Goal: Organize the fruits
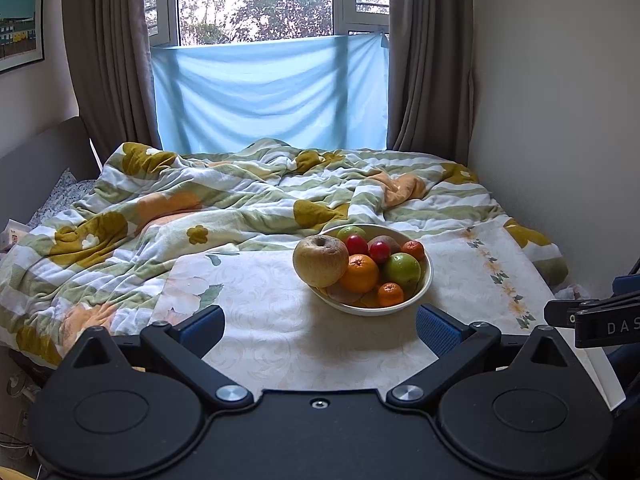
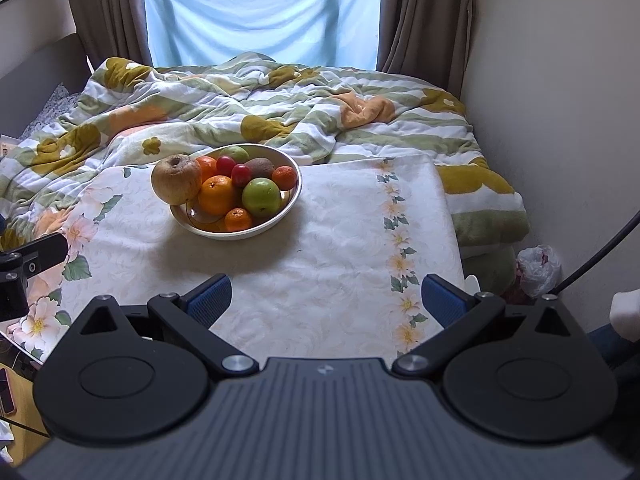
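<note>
A white bowl (image 1: 420,298) (image 2: 280,220) of fruit stands on a table with a floral cloth (image 1: 272,312) (image 2: 340,240). It holds a large tan apple (image 1: 320,260) (image 2: 176,179), a big orange (image 1: 359,273) (image 2: 216,194), a green apple (image 1: 402,268) (image 2: 261,197), small tangerines (image 1: 391,294) (image 2: 238,219), red plums (image 1: 356,245) (image 2: 241,174) and a kiwi (image 2: 259,167). My left gripper (image 1: 320,330) is open and empty, just short of the bowl. My right gripper (image 2: 326,300) is open and empty, nearer the table's front, right of the bowl.
A rumpled flowered blanket (image 1: 200,196) (image 2: 240,96) covers the bed behind the table. A wall (image 1: 560,120) runs along the right. A white plastic bag (image 2: 538,266) lies on the floor at the right. Curtains (image 1: 108,60) and a window are at the back.
</note>
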`<state>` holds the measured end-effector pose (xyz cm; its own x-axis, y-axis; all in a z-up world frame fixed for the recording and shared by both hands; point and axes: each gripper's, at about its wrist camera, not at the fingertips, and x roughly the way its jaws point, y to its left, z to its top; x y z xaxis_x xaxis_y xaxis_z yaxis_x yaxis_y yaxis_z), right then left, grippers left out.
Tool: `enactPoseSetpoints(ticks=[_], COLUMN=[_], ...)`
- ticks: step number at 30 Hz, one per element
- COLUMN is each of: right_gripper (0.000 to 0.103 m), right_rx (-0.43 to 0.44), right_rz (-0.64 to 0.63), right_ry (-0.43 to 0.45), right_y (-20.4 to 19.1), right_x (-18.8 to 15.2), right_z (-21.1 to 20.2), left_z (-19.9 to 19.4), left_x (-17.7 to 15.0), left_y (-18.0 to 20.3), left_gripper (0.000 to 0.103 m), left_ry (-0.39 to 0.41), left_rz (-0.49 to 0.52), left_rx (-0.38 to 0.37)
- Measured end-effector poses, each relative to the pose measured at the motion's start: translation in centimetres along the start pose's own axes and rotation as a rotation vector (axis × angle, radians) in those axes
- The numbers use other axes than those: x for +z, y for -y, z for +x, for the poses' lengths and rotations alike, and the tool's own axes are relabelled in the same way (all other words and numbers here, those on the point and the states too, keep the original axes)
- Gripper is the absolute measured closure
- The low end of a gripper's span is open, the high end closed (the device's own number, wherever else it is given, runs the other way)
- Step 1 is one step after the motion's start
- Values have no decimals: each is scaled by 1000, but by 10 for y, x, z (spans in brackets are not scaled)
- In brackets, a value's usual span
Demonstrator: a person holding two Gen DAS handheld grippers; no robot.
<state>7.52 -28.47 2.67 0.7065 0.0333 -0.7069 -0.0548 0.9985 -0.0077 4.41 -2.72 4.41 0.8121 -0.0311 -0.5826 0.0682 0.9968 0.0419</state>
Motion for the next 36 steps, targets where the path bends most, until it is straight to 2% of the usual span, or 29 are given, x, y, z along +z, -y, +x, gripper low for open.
enactPoseSetpoints(ticks=[18,29,36], right_gripper=[0,0,0], right_rx=[-3,-3,-3], right_rz=[-1,2,0], right_ry=[-4,-6,-6], right_y=[-5,-5,-6], right_x=[-1,-1,-1], right_z=[0,1,1], left_z=[5,6,5], left_x=[0,-3,-3], left_y=[-7,-12,-16], left_gripper=[0,0,0], left_ry=[-10,-4,11], left_rz=[-16,-20,-42], left_rx=[-5,34,8])
